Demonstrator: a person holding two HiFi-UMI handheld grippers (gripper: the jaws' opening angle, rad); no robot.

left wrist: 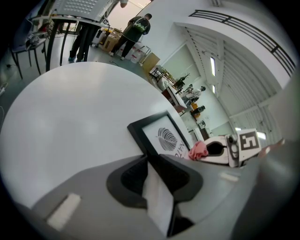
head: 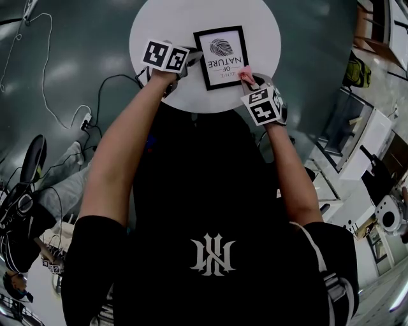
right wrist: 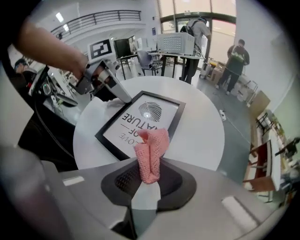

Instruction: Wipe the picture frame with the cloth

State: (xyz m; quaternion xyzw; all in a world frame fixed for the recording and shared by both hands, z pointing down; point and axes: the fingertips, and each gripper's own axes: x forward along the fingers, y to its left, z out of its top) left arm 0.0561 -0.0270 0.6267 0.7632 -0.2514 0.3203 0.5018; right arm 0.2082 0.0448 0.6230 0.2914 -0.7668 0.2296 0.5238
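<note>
Cloth [right wrist: 151,152] pinched in right tongs [right wrist: 148,177], at frame [right wrist: 140,117] corner.

Round white table [head: 167,18] top looks smooth and matt. The black rectangular picture frame [head: 221,56] has a smooth rim round a white paper print. Pink cloth [right wrist: 151,154] is rough open mesh. Right gripper [right wrist: 148,180]: matt grey plastic, textured black pads [right wrist: 123,180].

I see a round white desk [head: 166,25] on a dark grey-green floor [head: 76,38]. The picture frame [head: 221,56] is black, and its white print shows a dark leaf and black lettering. The cloth [right wrist: 151,152] is pink mesh. The left tool [left wrist: 149,161] and right tool [right wrist: 149,176] are grey, with black-and-white marker cubes.
</note>
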